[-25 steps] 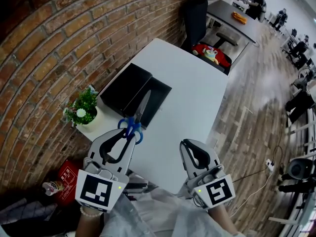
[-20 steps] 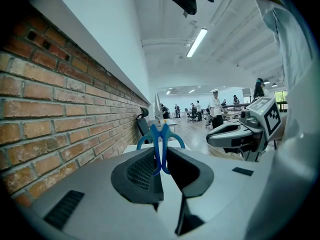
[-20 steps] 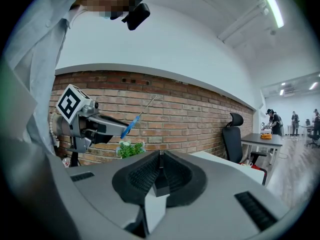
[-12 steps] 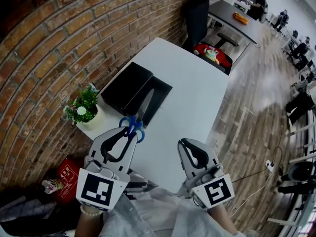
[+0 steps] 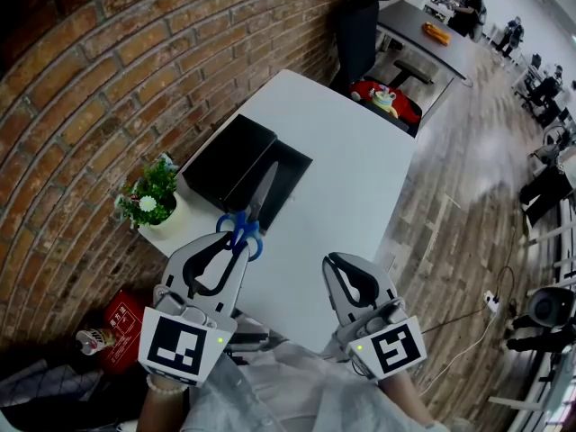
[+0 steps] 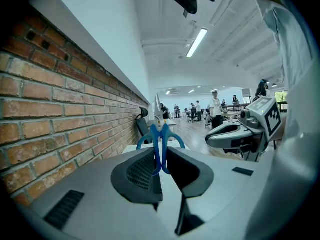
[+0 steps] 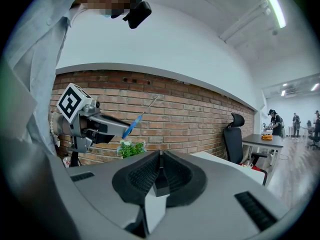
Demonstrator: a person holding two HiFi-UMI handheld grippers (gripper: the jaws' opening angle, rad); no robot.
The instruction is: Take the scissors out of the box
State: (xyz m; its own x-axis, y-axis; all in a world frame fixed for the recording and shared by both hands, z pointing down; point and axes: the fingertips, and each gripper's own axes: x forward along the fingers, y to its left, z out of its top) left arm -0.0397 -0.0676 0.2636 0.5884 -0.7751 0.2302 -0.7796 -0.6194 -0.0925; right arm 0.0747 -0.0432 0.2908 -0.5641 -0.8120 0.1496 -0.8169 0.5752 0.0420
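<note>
One left gripper [image 5: 232,246] clamping raised scissors [image 5: 261,192], right gripper [image 5: 346,264] closed at table [image 5: 351,151] edge

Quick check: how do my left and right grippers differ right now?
The left gripper is clamped on the blue handles of the scissors, whose blades point out over the black box; the right gripper is shut on nothing. The left gripper sits near the box and the potted plant; the right gripper sits apart from both. Both point away from the person, at the white table's near edge.
</note>
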